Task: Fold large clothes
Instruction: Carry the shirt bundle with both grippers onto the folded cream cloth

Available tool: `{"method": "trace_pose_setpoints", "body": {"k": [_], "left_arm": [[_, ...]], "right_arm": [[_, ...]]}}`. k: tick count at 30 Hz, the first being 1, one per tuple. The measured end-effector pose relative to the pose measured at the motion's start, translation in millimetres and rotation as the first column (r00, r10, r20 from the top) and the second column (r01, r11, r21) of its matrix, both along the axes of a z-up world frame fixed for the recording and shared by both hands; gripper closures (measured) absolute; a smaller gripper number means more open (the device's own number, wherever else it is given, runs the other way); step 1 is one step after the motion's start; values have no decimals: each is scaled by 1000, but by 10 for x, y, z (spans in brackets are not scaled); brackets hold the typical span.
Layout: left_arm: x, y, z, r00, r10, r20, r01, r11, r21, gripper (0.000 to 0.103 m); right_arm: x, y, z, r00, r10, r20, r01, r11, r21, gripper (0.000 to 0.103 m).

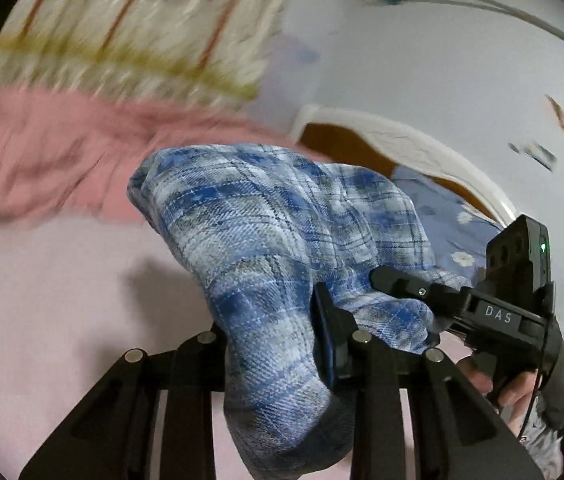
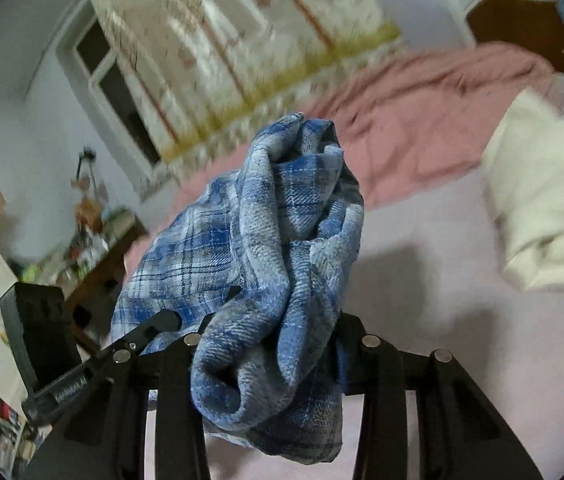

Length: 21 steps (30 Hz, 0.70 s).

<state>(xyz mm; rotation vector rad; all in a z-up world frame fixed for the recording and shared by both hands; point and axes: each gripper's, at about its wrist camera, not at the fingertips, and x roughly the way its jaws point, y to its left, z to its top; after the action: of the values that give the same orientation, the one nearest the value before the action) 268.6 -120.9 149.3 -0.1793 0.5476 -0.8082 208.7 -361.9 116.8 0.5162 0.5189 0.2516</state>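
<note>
Blue plaid shirt (image 1: 266,216) bunched, clamped by left gripper (image 1: 278,344), right gripper (image 2: 270,356)

I see the shirt (image 1: 266,216) is a plaid of blue, white and grey, with thin dark lines crossing it. My two grippers, the left gripper (image 1: 278,344) and the right gripper (image 2: 278,344), are black. The bedsheet (image 1: 62,300) is pale pink, and the blanket (image 2: 422,120) on it is a deeper, dusty pink. The folded cloth (image 2: 546,200) is cream. The curtain (image 2: 222,48) is whitish with red-brown stripes and a yellow-green band. The headboard (image 1: 346,140) is brown with a white frame.
</note>
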Motion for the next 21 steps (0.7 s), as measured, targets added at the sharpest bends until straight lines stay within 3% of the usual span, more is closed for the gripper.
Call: {"method": "trace_pose_setpoints", "body": {"k": [5,12,16,18,21], "left_arm": [[-193,-770,637,984,-102,147,104,995,-8,75],[264,-2115,996,949,-204,241,217,976,-26,74],[745,-2805,703,935,-306,180,322,944,-70,70],[982,-3127,367,937,-328,118,336,941,-52,69],[1331,-3544,-393,945,-326,-34,327,945,24,69]], "right_arm": [[-463,-716,684,985,-101,143,107,994,-33,63],[-337,-1903,1126,959,-238,155,249,967,-52,62],[-206,-2479,1069,924,-351,152,364,929,-68,62],[-12,-2777,775,916,-386,113,395,915,-77,61],[437,-3166,35,908,-417,-28,414,907,-78,61]]}}
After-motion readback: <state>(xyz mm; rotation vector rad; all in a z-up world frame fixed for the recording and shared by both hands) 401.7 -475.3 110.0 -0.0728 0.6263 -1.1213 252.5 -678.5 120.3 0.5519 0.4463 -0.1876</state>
